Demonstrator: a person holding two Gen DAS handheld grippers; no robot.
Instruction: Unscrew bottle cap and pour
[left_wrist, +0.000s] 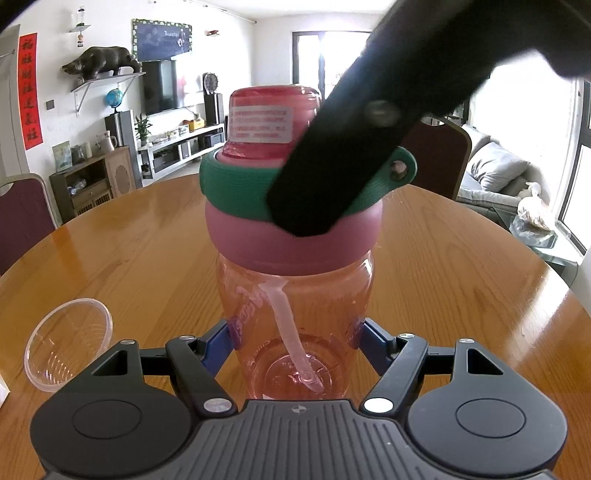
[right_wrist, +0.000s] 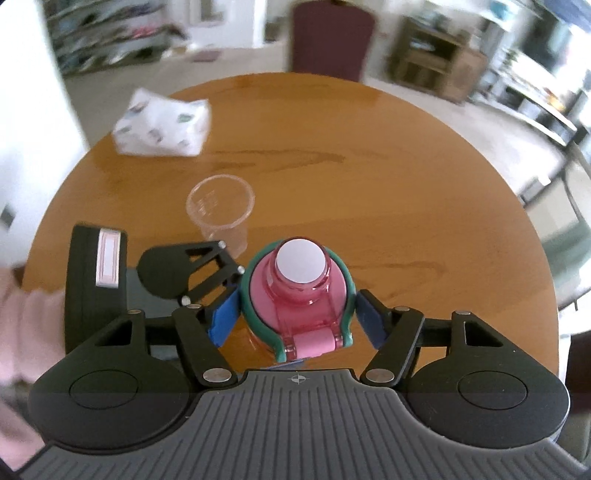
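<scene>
A pink see-through bottle (left_wrist: 295, 325) stands upright on the round wooden table (left_wrist: 461, 288). Its cap (left_wrist: 291, 206) has a pink lid, a green ring and a red flip top, and an inner straw (left_wrist: 286, 325) shows through the wall. My left gripper (left_wrist: 295, 332) is shut on the bottle's body low down. My right gripper (right_wrist: 295, 314) comes from above and is shut on the cap (right_wrist: 299, 291) at its green ring. One of its fingers (left_wrist: 332, 162) crosses the cap in the left wrist view. A clear plastic cup (right_wrist: 221, 210) stands just beyond and left of the bottle.
The cup also shows at the lower left of the left wrist view (left_wrist: 66, 343). A white tissue pack (right_wrist: 162, 123) lies at the far left of the table. A maroon chair (right_wrist: 328, 37) stands beyond the far edge. The left gripper's body (right_wrist: 96, 288) is beside the bottle.
</scene>
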